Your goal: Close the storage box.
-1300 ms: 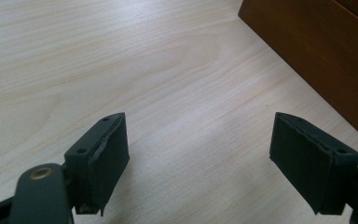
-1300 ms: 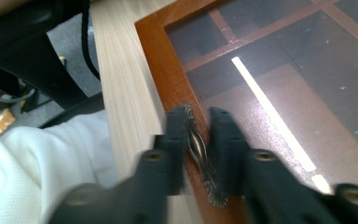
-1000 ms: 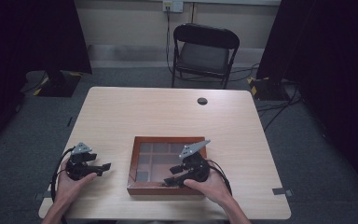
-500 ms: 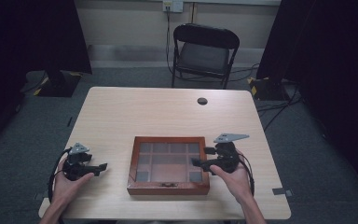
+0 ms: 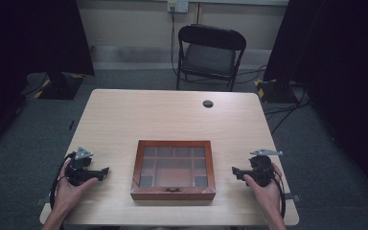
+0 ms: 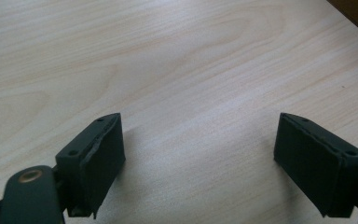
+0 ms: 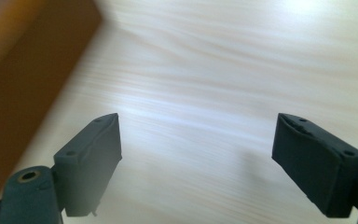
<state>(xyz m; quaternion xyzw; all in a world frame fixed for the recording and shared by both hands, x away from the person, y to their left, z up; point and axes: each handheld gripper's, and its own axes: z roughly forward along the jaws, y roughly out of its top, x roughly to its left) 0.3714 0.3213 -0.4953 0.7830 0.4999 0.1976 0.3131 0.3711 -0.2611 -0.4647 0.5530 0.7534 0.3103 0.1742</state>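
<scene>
A brown wooden box [image 5: 173, 169] with a glass lid over several compartments lies shut near the table's front edge, a small clasp at its front. My left gripper [image 5: 104, 170] rests on the table left of the box, pointing at it, jaws wide apart over bare wood [image 6: 200, 158]. My right gripper [image 5: 235, 170] sits right of the box, also pointing at it, open with nothing between its jaws [image 7: 198, 158]. The box's side [image 7: 23, 93] shows blurred at the left of the right gripper view.
The light wooden table [image 5: 172, 120] has a round black cable port [image 5: 208, 103] near its far edge. A black folding chair [image 5: 208, 55] stands behind the table. Dark curtains hang at both sides, and cables lie on the floor at the right.
My right gripper has left the box's lid and moved right, down to the table beside the box. The left gripper has barely shifted.
</scene>
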